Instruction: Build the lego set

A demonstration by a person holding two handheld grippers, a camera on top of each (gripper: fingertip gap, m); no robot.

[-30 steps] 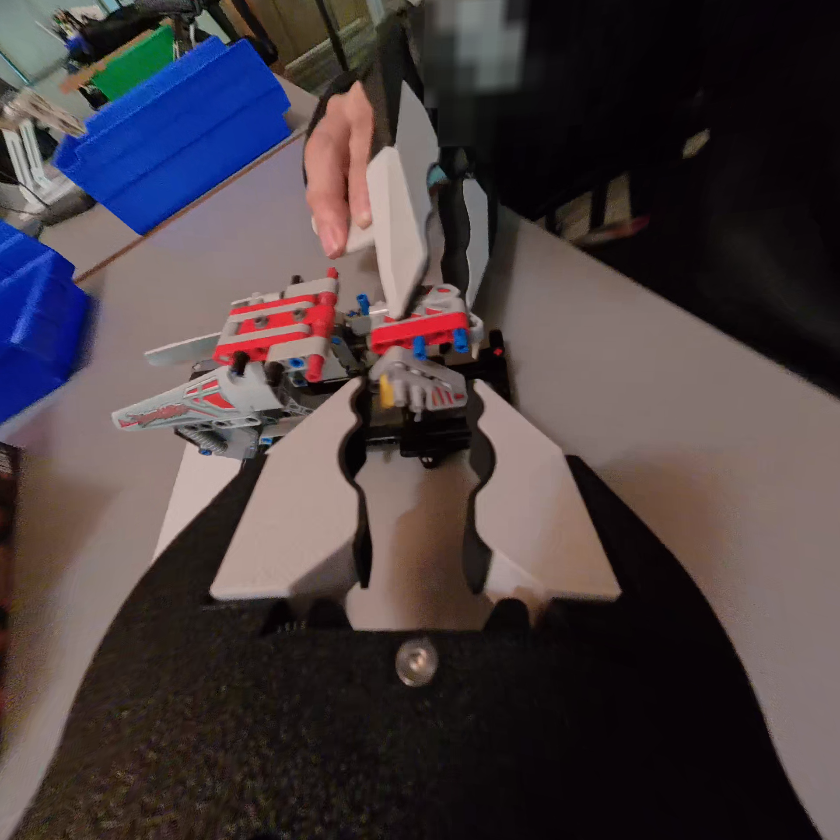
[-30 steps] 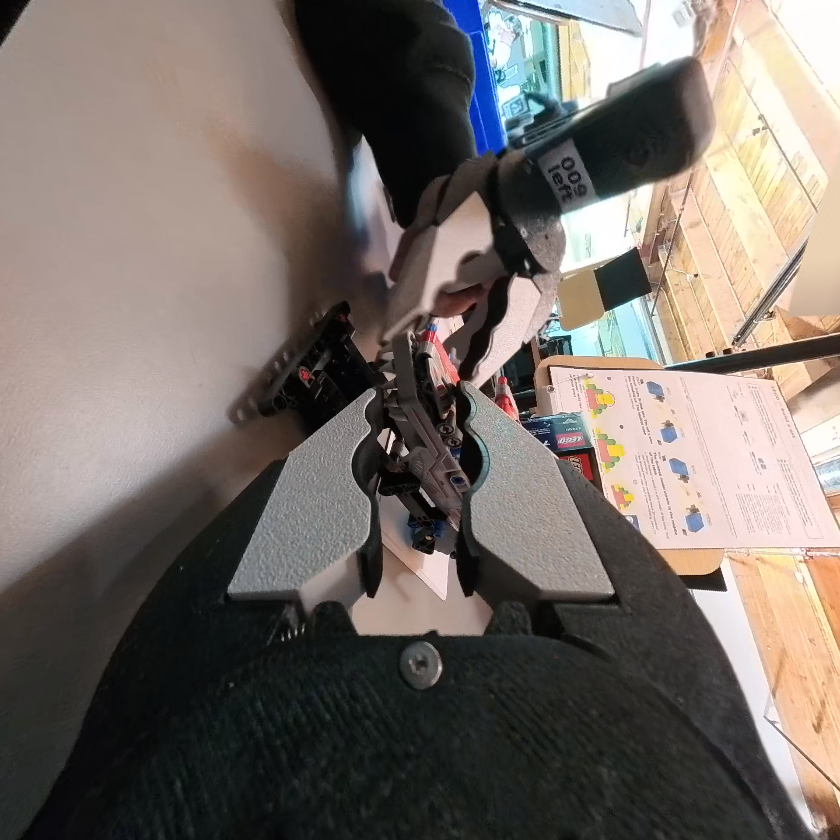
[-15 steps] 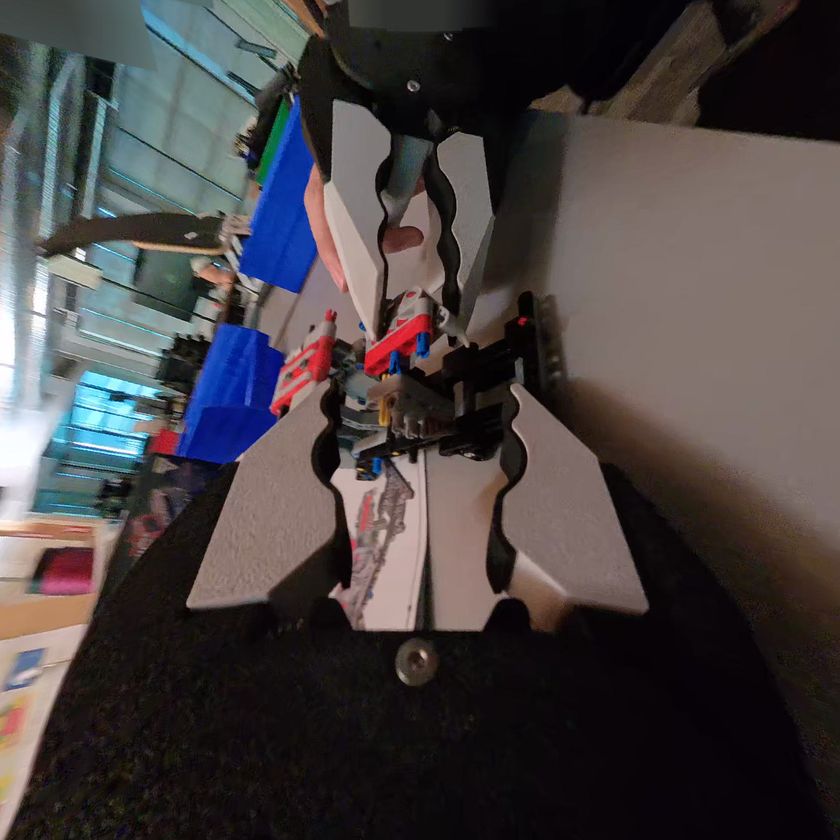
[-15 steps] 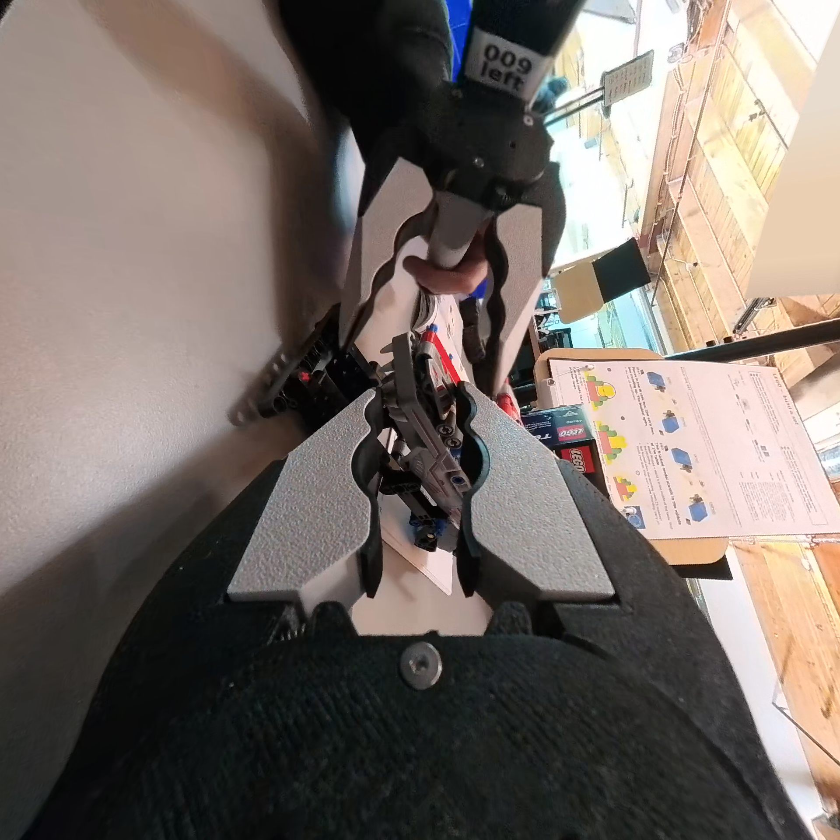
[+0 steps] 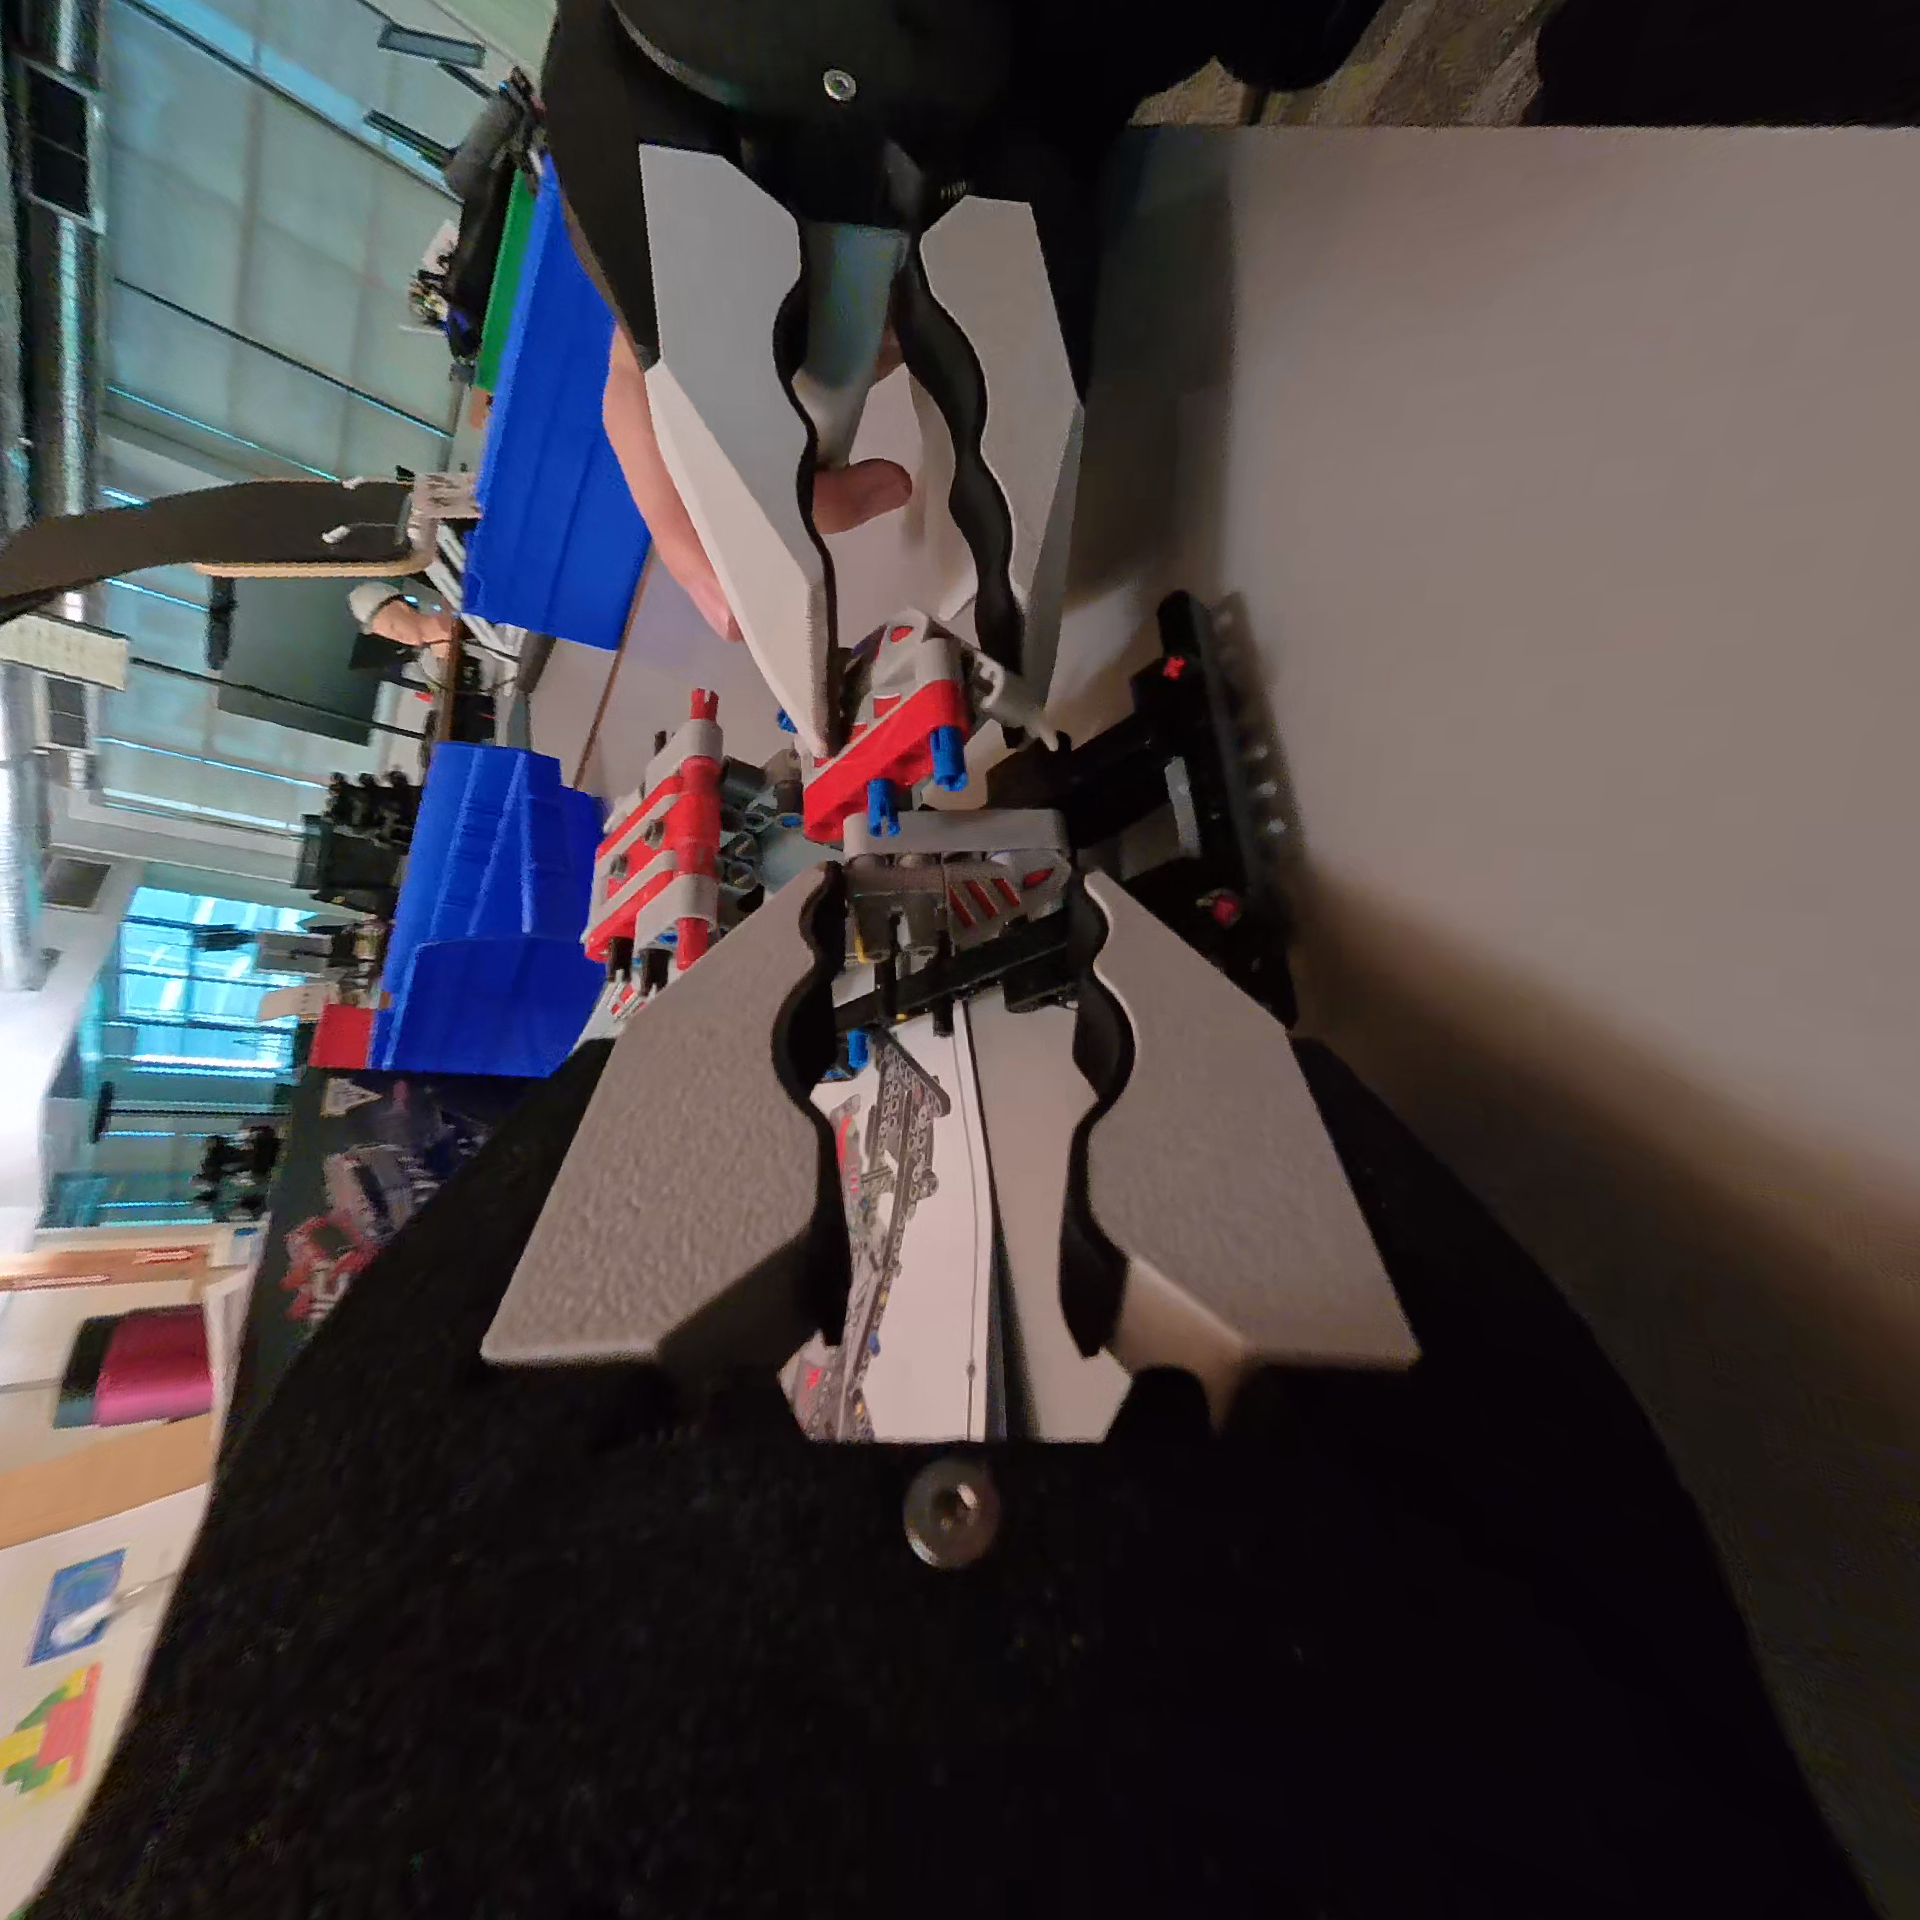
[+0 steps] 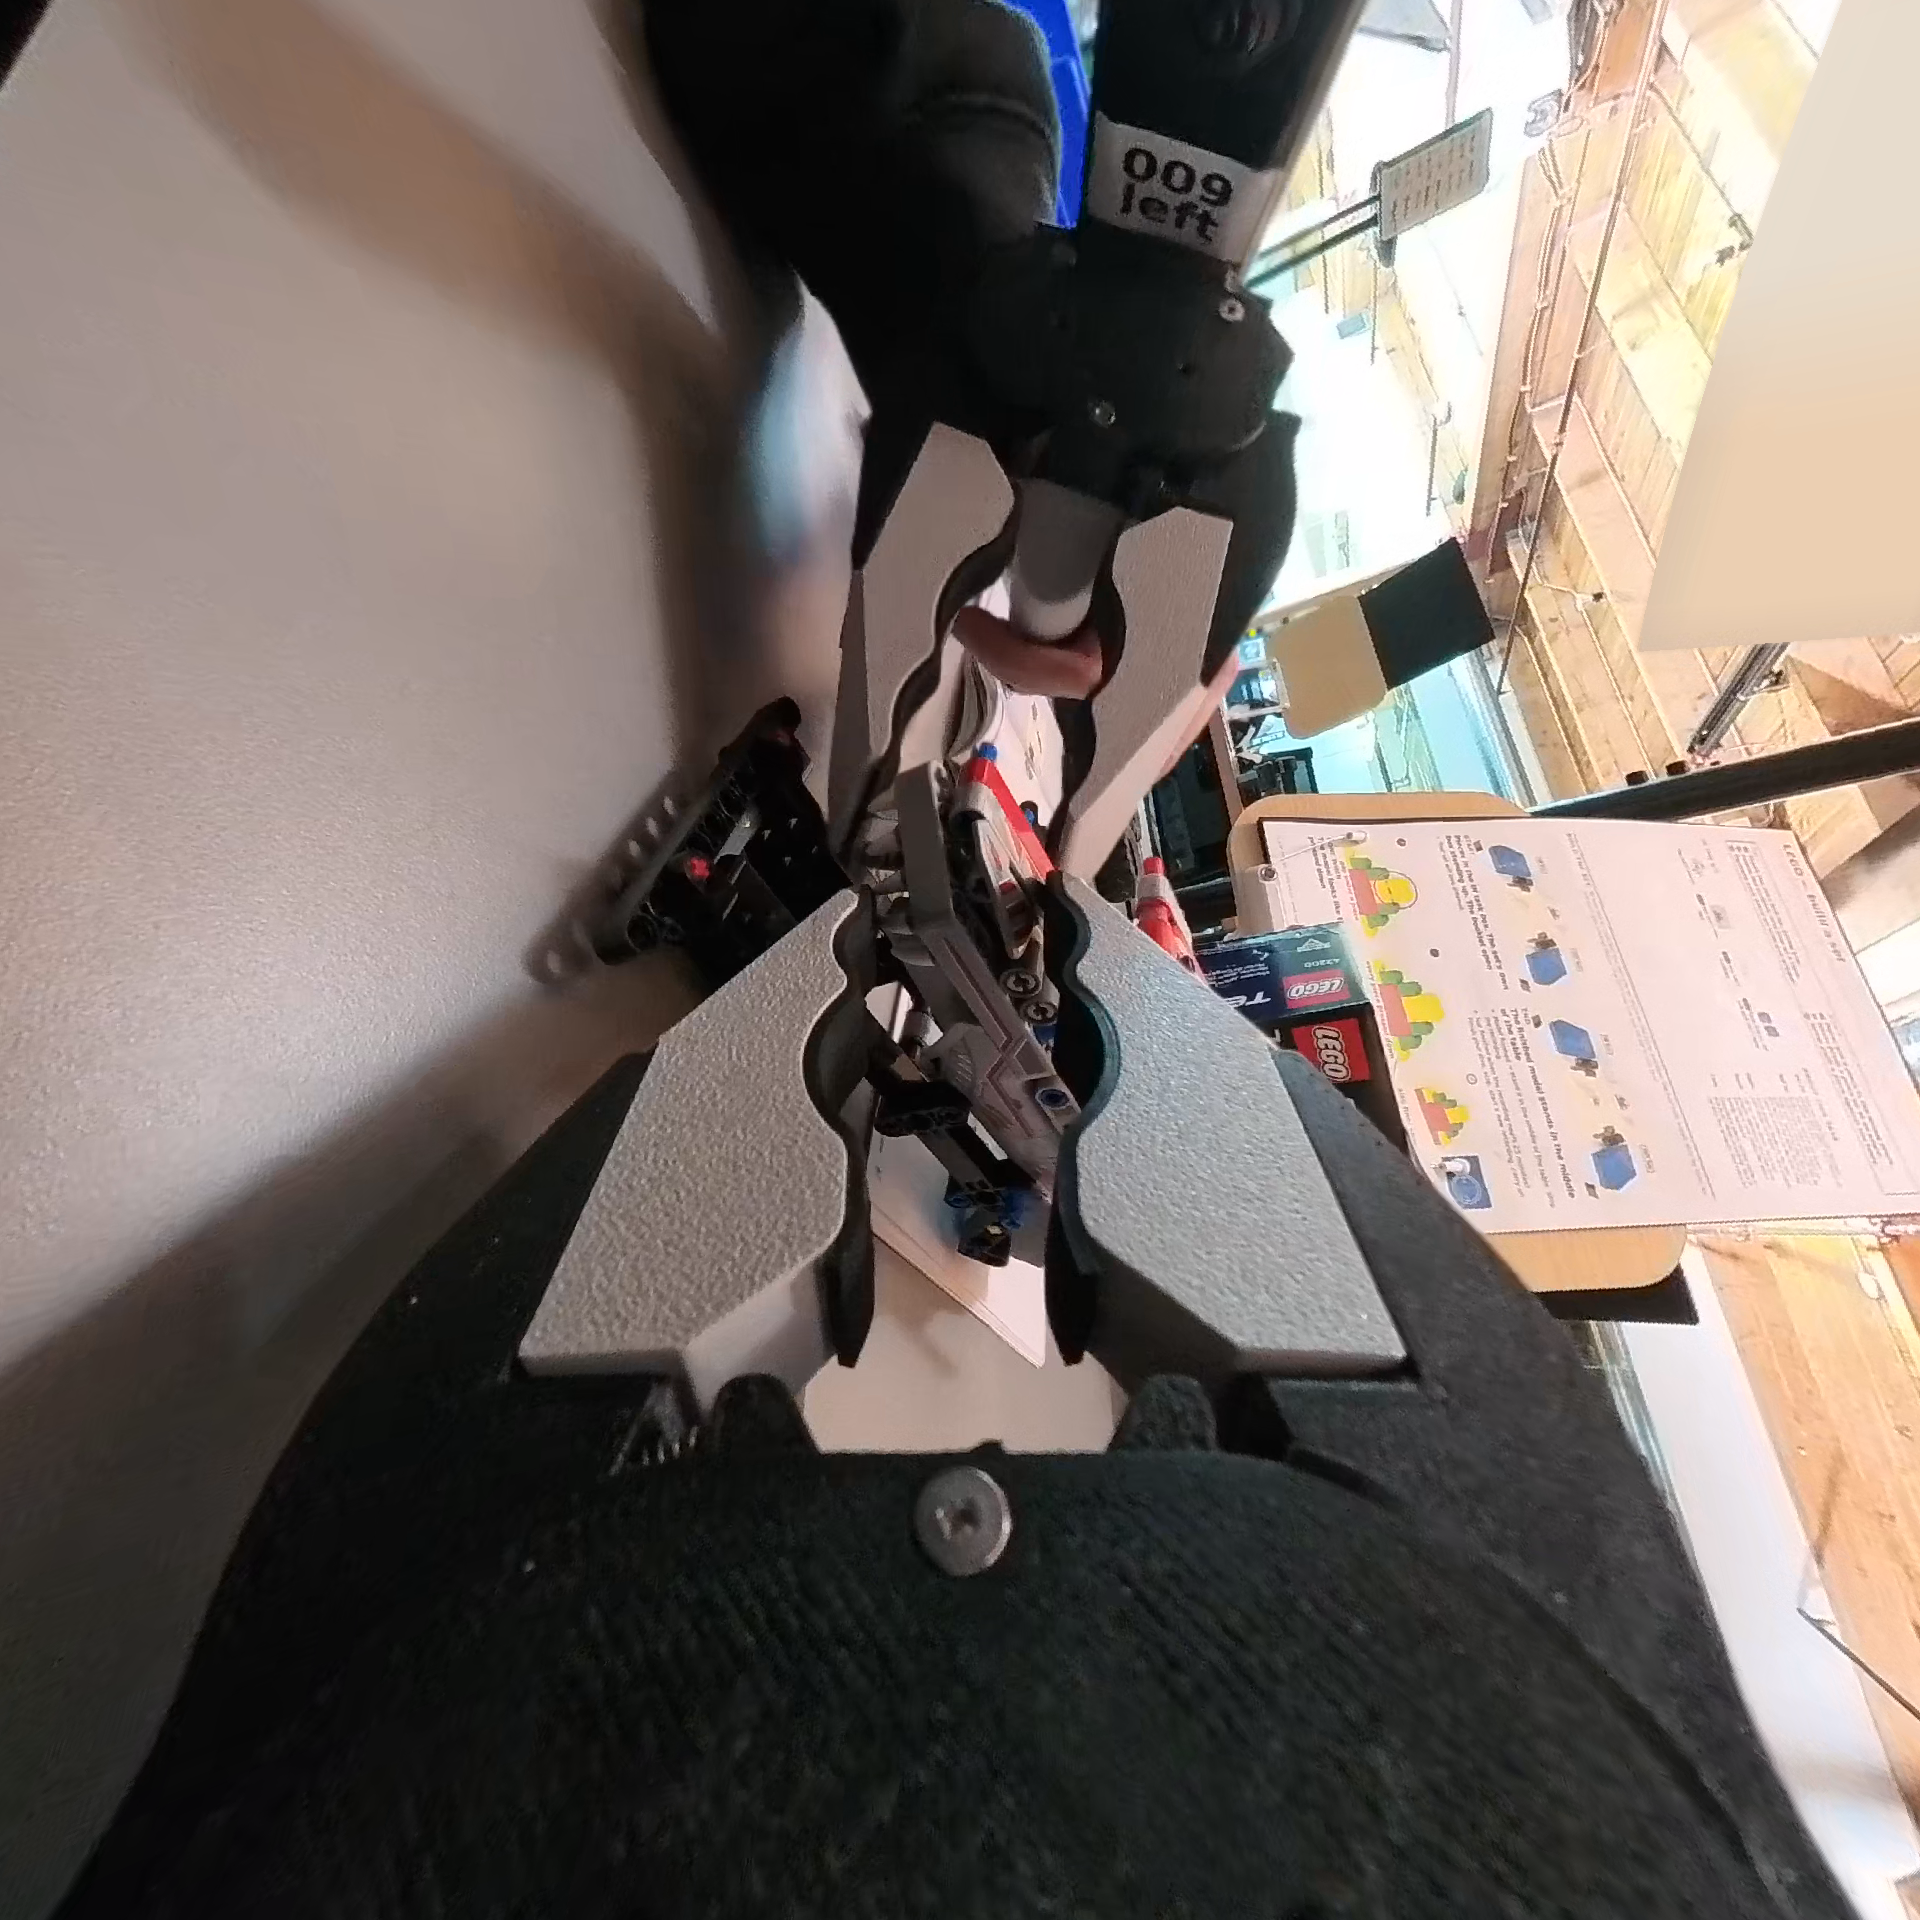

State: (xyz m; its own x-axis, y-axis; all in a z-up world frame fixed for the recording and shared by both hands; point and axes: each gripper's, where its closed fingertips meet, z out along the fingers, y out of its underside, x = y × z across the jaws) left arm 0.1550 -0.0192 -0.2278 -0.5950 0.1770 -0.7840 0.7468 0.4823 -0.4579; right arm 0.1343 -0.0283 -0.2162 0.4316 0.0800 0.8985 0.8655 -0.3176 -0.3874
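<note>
The lego model (image 5: 883, 758), grey, red and black with blue pins, is held between my two grippers, which face each other tip to tip. My left gripper (image 5: 956, 894) is shut on the grey and red-striped end of the model. My right gripper (image 5: 925, 717) comes in from the far side and pinches the red block. In the right wrist view my right gripper (image 6: 956, 899) is shut on the model's long grey wing (image 6: 977, 997), with my left gripper (image 6: 966, 821) just beyond. The model's black frame (image 5: 1195, 748) sticks out toward the table.
The white table (image 5: 1558, 623) lies along one side of the tilted views. An open instruction booklet (image 5: 904, 1195) lies under the model. Blue bins (image 5: 540, 416) stand beyond. A lego box (image 6: 1309, 1008) and a printed sheet on a board (image 6: 1610, 1018) sit behind. Both grippers' tips are close together, under 4 cm apart.
My left gripper rolled about a quarter turn, widened, then closed on the model's near end, now facing the right gripper. My right gripper kept its hold on the model.
</note>
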